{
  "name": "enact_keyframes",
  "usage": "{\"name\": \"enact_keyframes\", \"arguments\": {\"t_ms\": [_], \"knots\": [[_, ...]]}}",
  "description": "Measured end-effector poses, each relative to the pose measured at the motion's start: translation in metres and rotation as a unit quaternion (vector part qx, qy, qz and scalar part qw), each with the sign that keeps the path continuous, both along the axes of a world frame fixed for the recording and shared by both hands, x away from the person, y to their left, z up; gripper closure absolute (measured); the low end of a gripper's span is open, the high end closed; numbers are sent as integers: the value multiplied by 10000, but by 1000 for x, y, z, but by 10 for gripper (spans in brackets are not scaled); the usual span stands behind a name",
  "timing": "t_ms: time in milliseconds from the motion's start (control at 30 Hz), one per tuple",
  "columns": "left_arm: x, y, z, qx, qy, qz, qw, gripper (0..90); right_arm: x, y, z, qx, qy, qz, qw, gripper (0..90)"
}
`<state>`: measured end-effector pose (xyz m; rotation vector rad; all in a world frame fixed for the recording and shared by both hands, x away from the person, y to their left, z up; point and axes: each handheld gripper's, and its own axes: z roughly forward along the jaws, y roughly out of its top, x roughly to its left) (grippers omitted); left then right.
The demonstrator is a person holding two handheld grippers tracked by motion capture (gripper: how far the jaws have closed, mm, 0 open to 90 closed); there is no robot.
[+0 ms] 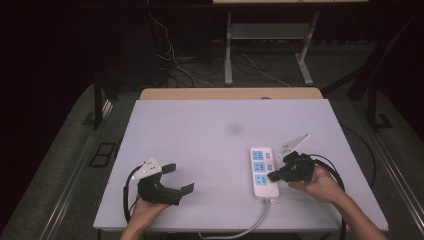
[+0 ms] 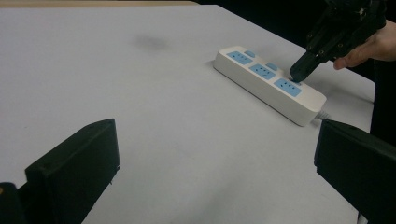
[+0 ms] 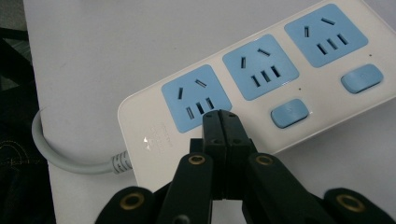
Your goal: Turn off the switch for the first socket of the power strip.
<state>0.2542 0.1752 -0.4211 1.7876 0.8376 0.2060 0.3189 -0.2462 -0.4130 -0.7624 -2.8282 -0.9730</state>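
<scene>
Right tongs on the power strip's near switch
Right tongs (image 3: 219, 122), pressed together, touch the power strip (image 1: 263, 173); 2 switches untouched; left tongs (image 1: 175, 179) wide apart, idle above the worktop (image 1: 210, 135).

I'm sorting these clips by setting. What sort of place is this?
Probably a lab or studio set up for recording: a white table against dark surroundings, loose cables on the floor behind, and a person working a power strip with the right tool.

A power strip (image 1: 263, 172) lies on the worktop (image 1: 210, 135), right of centre and near the front edge — its cable (image 1: 250, 227) trails off the front. The right gripper (image 1: 274, 175) touches its right side; the left gripper (image 1: 180, 180) sits well apart, front-left.
</scene>
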Motion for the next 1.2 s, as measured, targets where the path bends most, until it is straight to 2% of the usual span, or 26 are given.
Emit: {"name": "enact_keyframes", "arguments": {"t_ms": [667,700,767,933,1200], "knots": [[1,0,-1,10,12,0,10000,0,0,1,1,-51,-9,15,10000,900],[1,0,-1,6,12,0,10000,0,1,0,3,60,34,13,10000,900],[1,1,-1,0,13,6,10000,0,2,-1,4,96,83,10,9999,900],[2,0,-1,6,31,3,10000,0,1,-1,4,68,153,93,9998,900],[2,0,-2,18,35,-7,10000,0,1,-2,8,197,144,70,9997,900]]}}
